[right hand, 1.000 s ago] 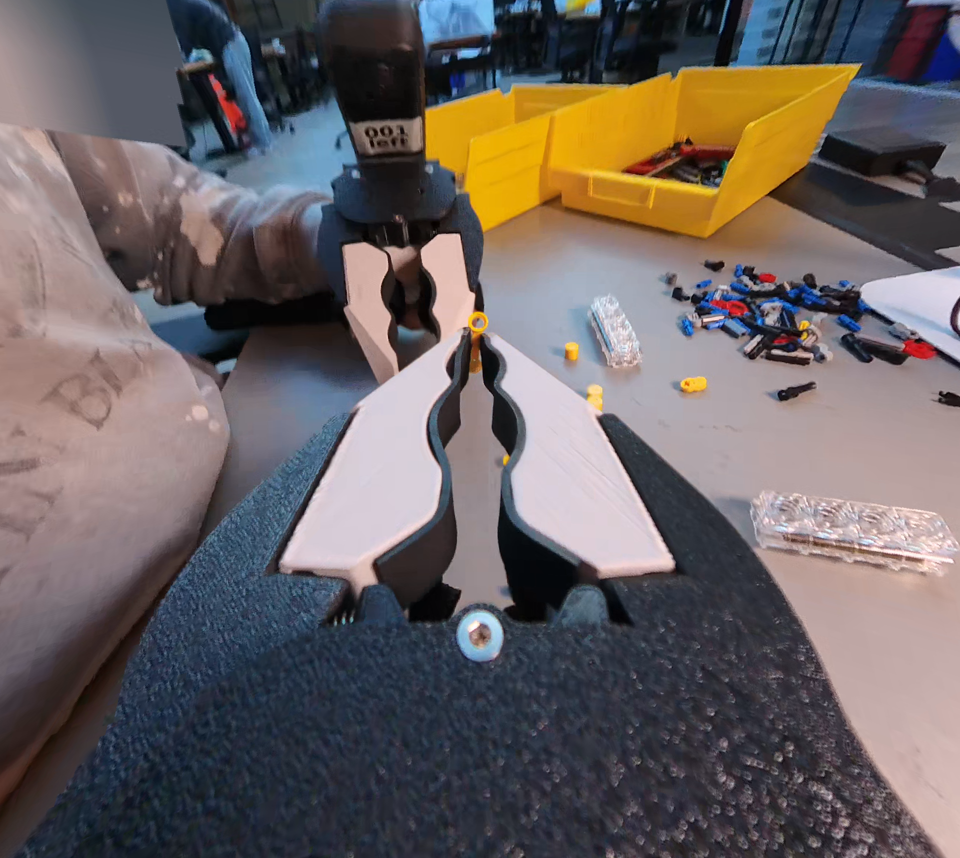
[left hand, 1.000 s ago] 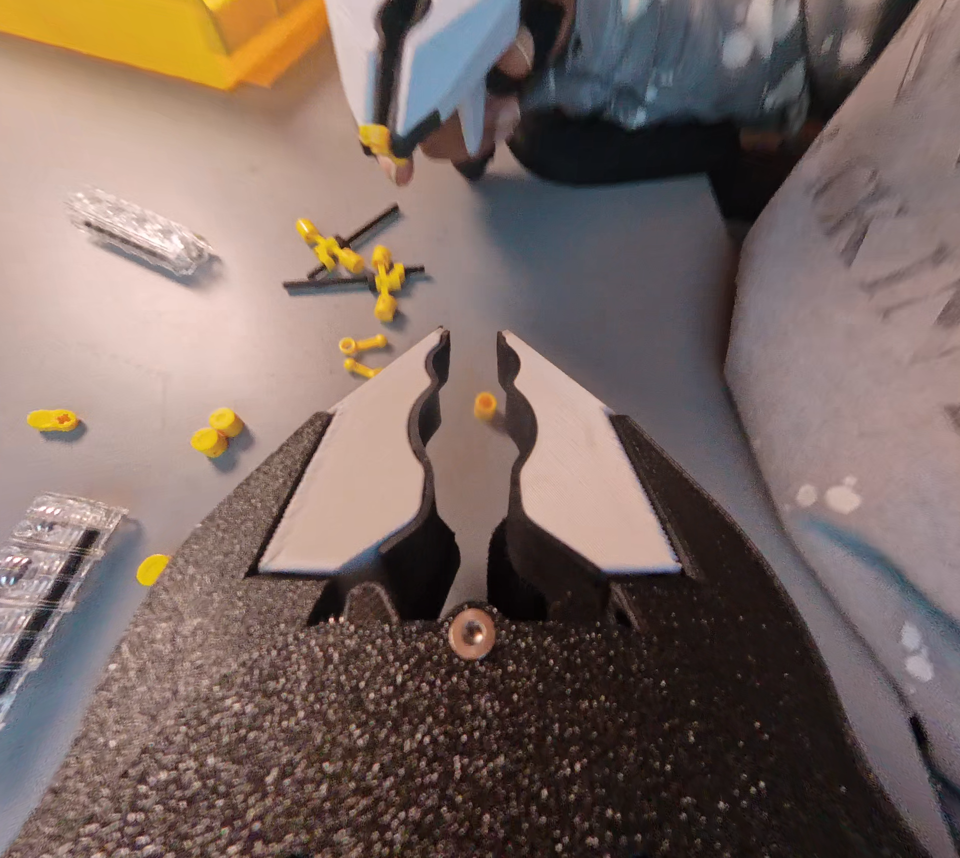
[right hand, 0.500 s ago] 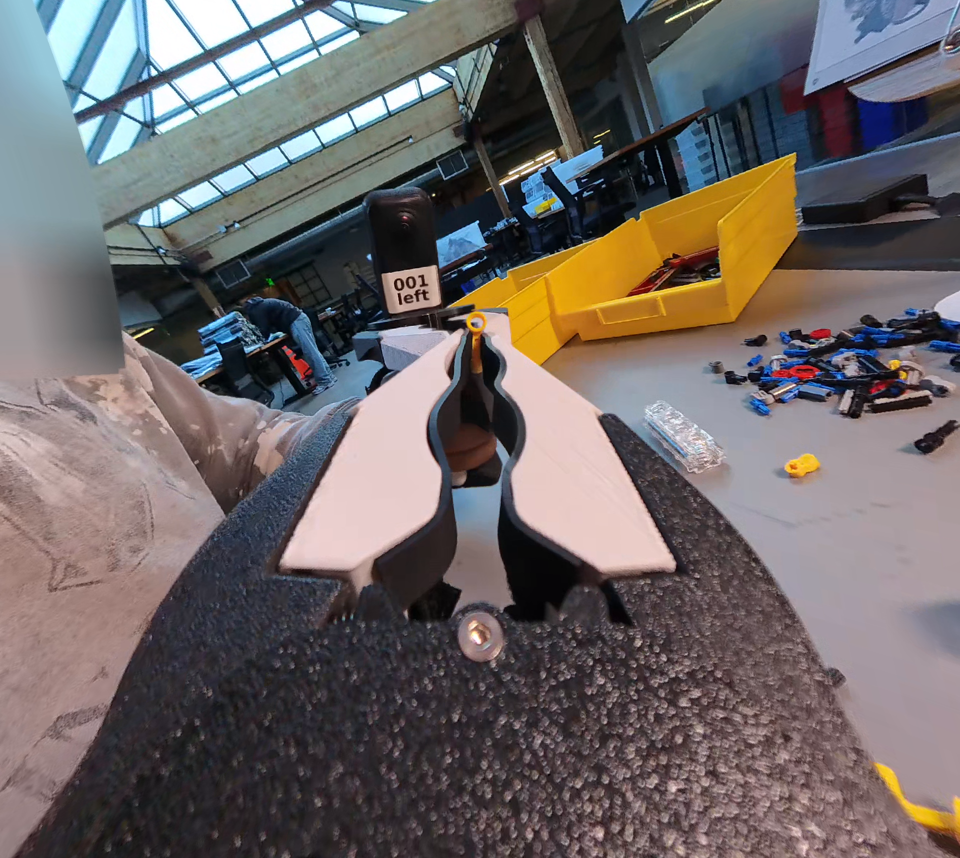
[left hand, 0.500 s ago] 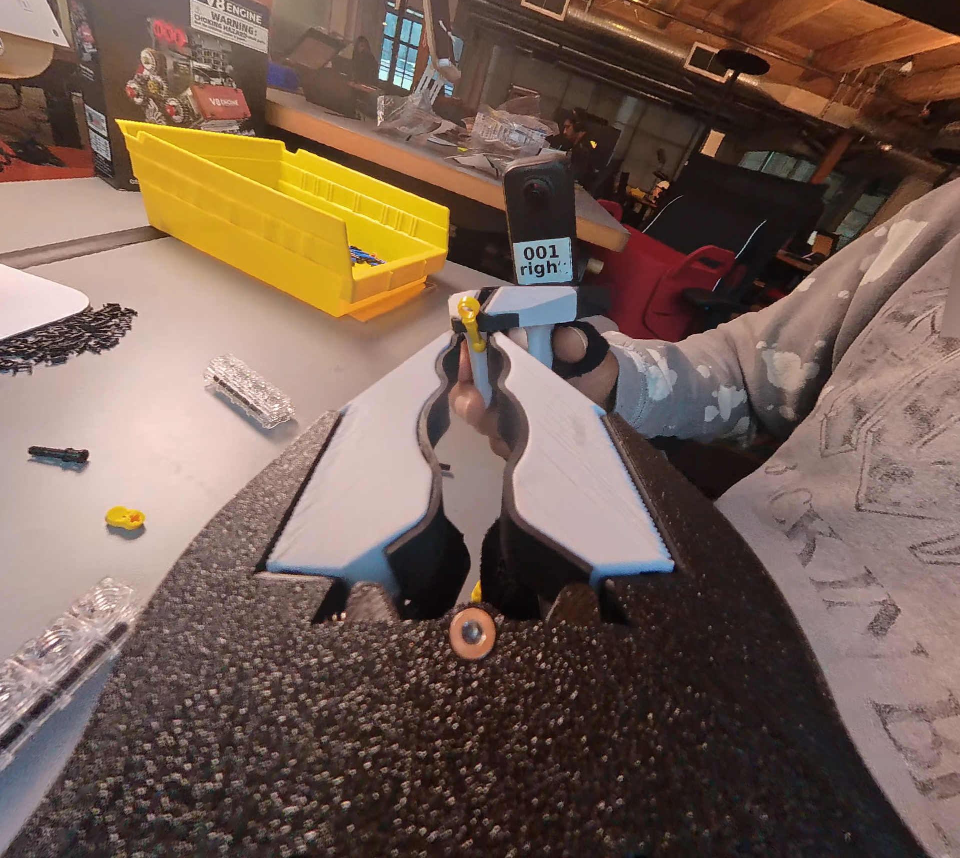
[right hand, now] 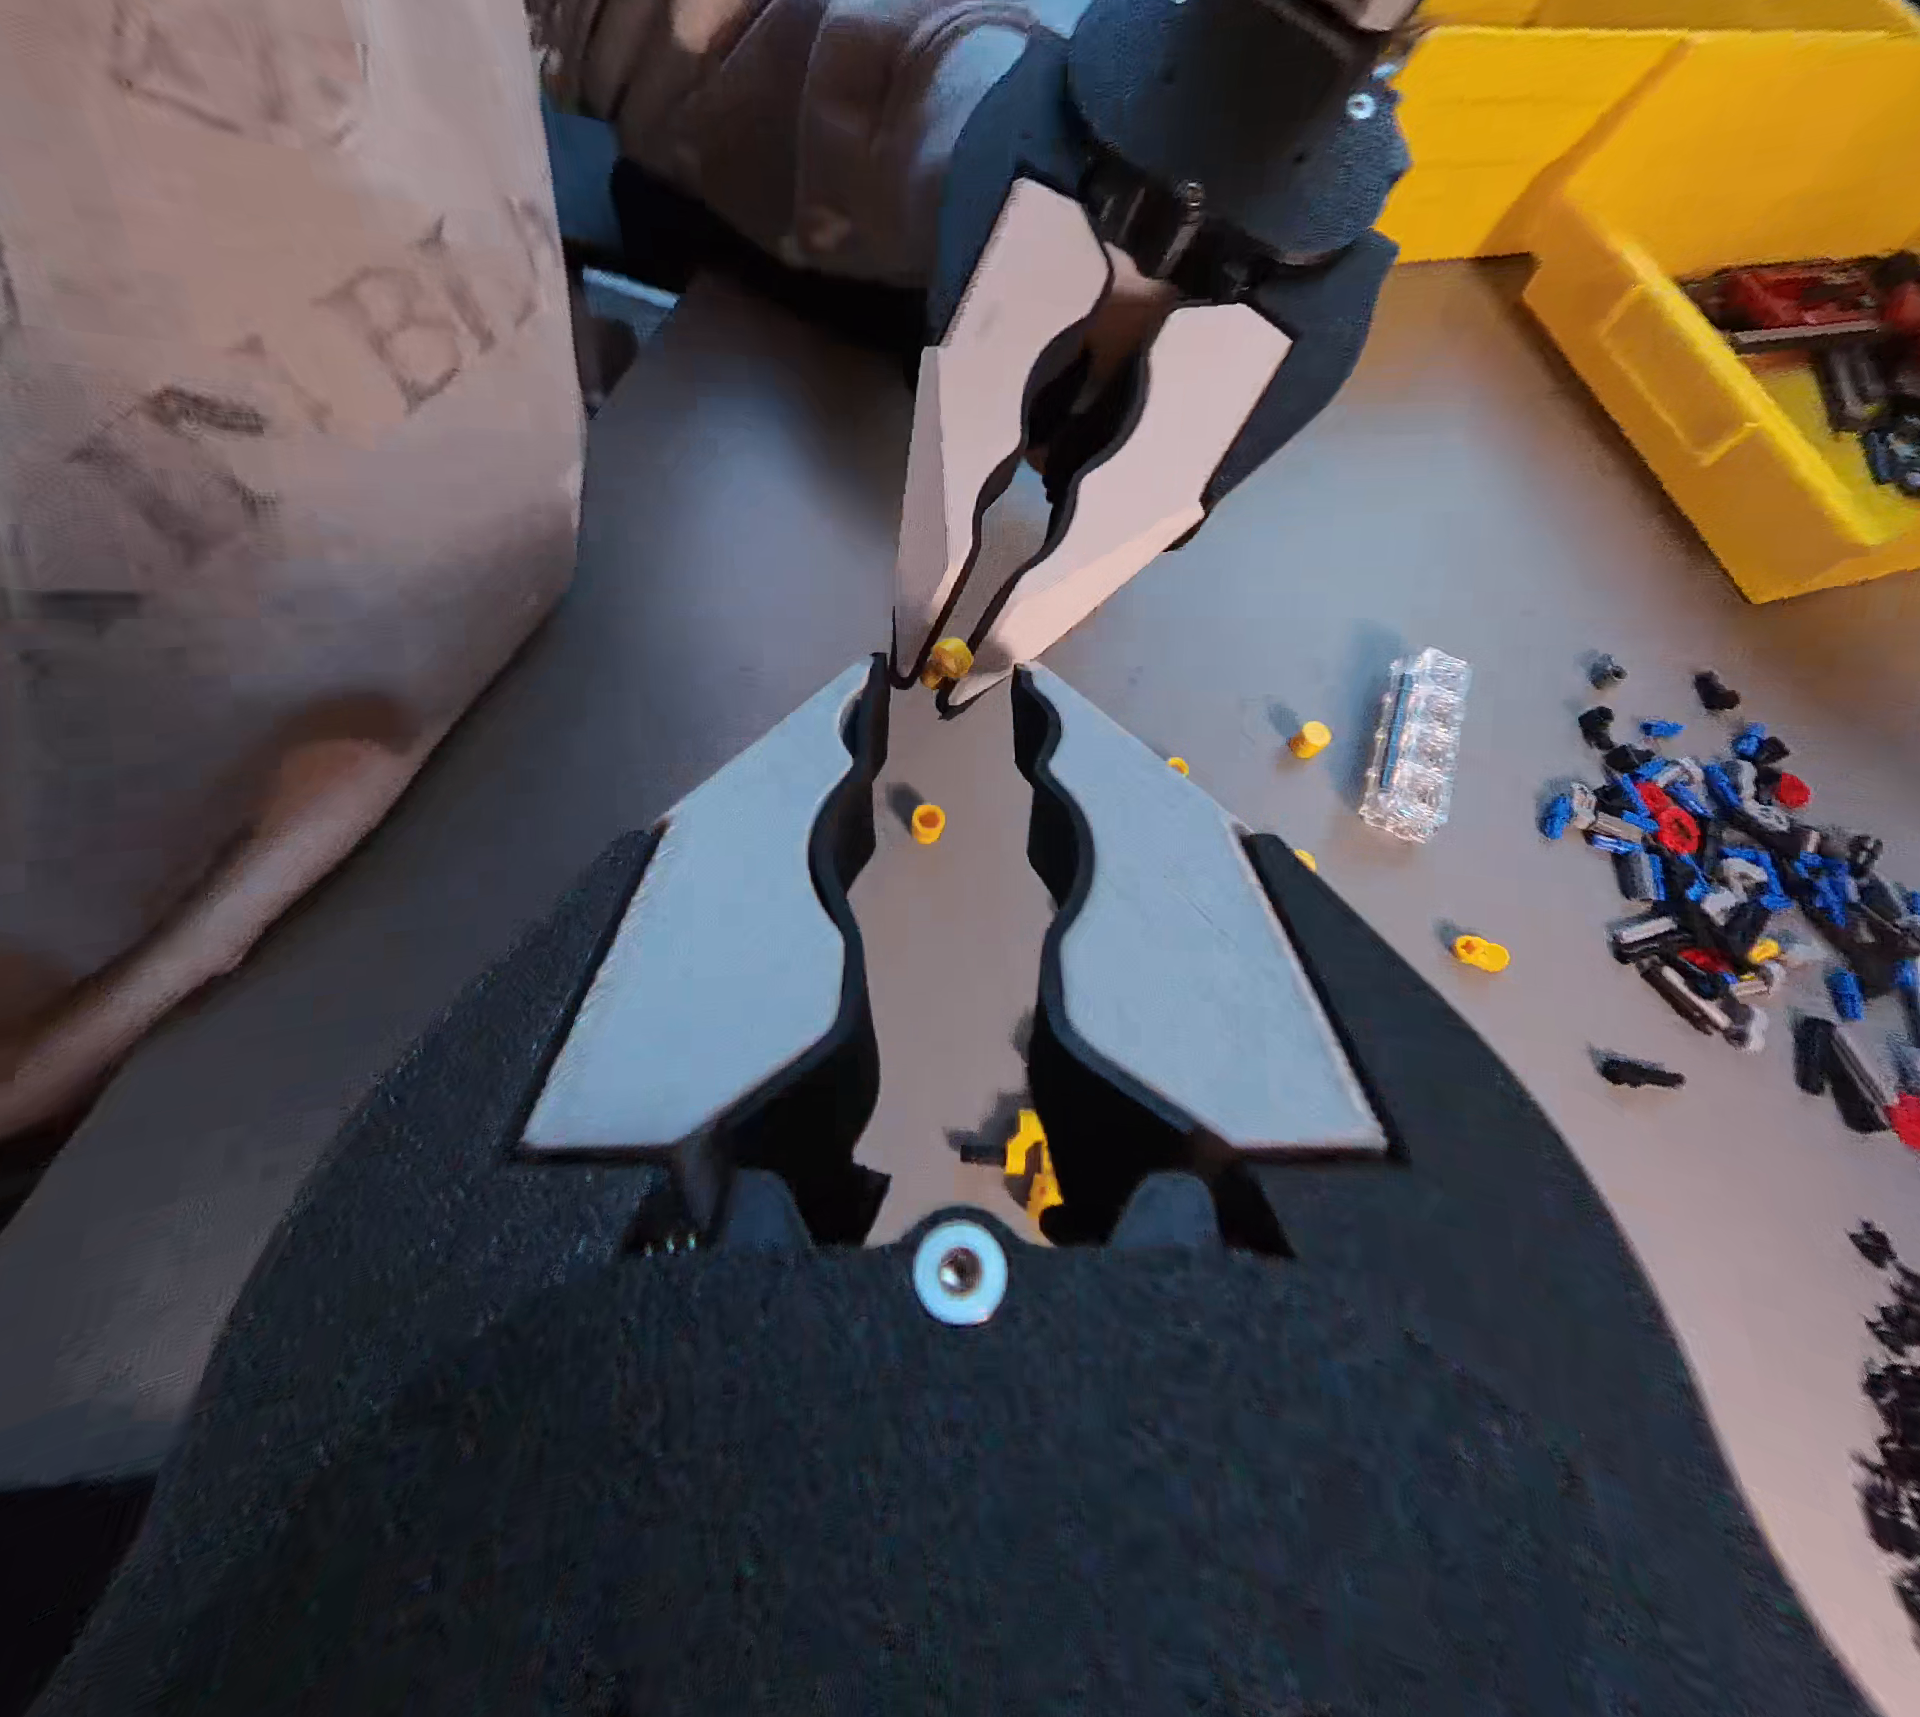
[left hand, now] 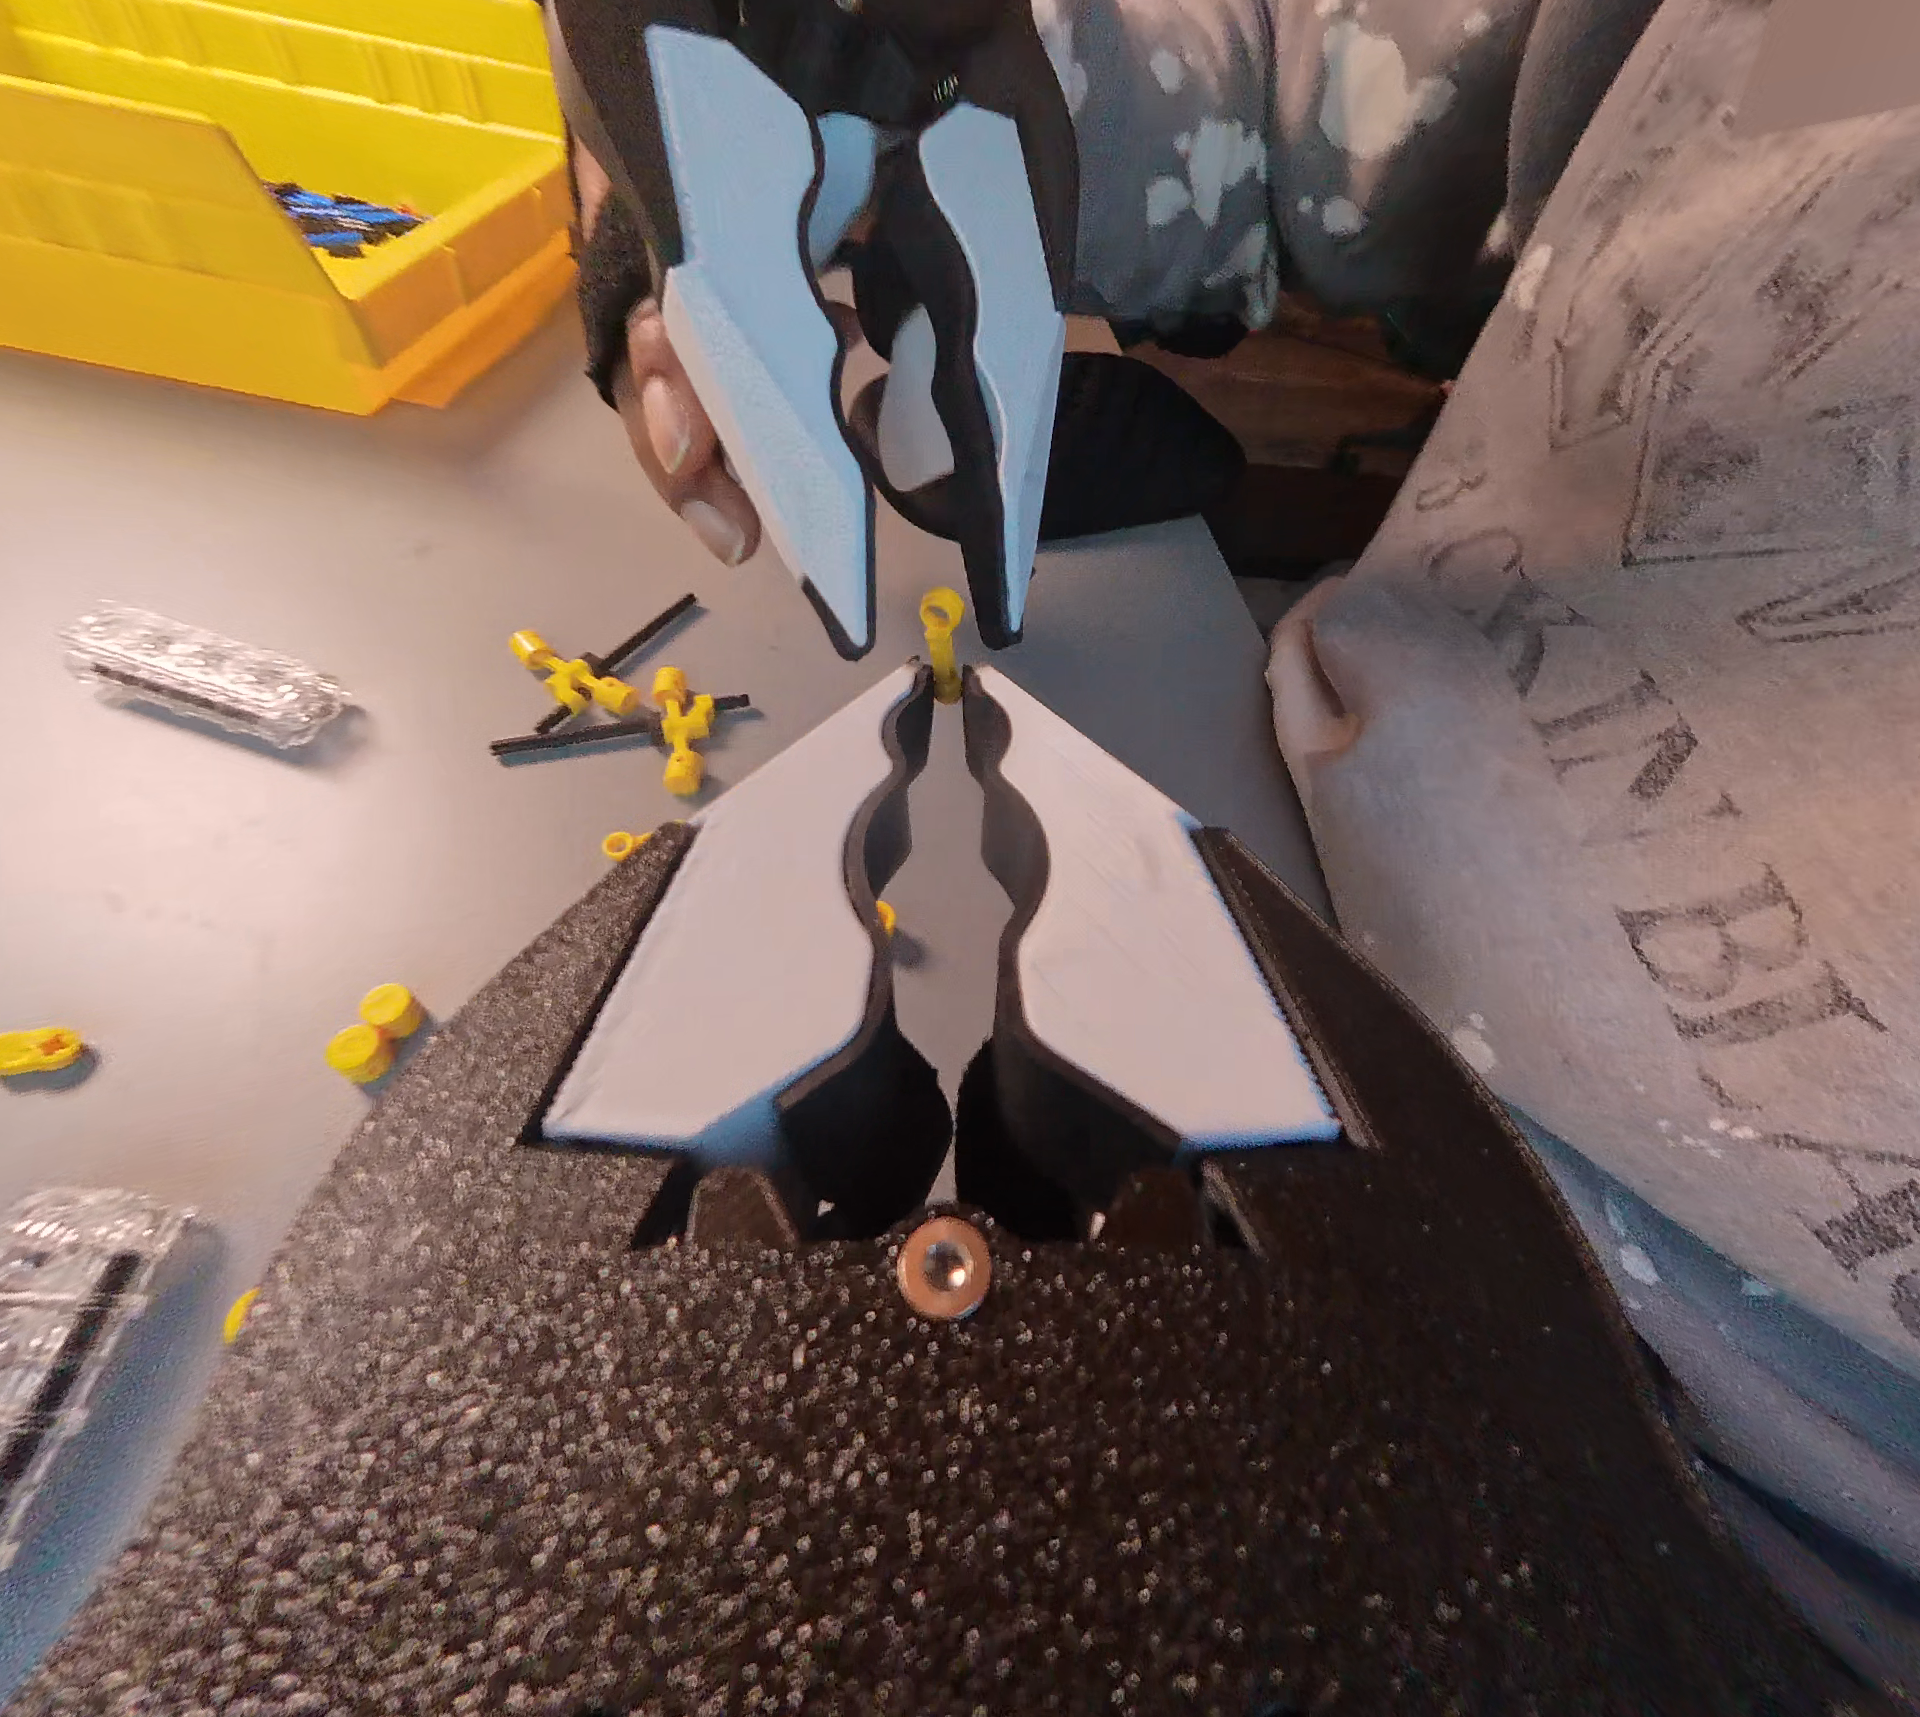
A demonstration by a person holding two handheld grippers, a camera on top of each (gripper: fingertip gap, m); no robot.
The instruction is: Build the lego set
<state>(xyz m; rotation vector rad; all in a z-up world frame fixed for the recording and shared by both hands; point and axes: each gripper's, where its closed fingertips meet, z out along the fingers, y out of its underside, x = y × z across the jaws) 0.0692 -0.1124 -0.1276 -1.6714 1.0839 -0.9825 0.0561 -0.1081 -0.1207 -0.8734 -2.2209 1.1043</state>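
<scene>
— Now, left gripper (left hand: 941, 678)?
— Pinched nearly shut, only a sliver between the tips. Clamps the shaft of a small yellow peg (left hand: 940, 618), ring end poking out past the tips.
— And right gripper (right hand: 948, 670)?
— Spread apart, gripping nothing. Meets the left one tip to tip above the grey table (left hand: 312, 576), fingers to either side of the peg's ring. Cannot tell whether either finger touches it.
— Held by?
— A hand (left hand: 675, 420) behind the right gripper, with a pale spotted sleeve (left hand: 1247, 109) running off to the side.
— Down on the table?
— Directly below the right gripper's spread fingers, a loose yellow stud (right hand: 927, 820). Left of the left gripper, crossed black rods (left hand: 623, 701) carrying yellow connectors. Farther left, a clear packet (left hand: 197, 675). Closer in, two round yellow studs (left hand: 374, 1028) side by side.
— Farther out?
— At the back, a yellow bin (left hand: 208, 109) with small blue bits inside. Off to the right gripper's right, a heap of blue, black and red parts (right hand: 1704, 857), well apart from both tools.
</scene>
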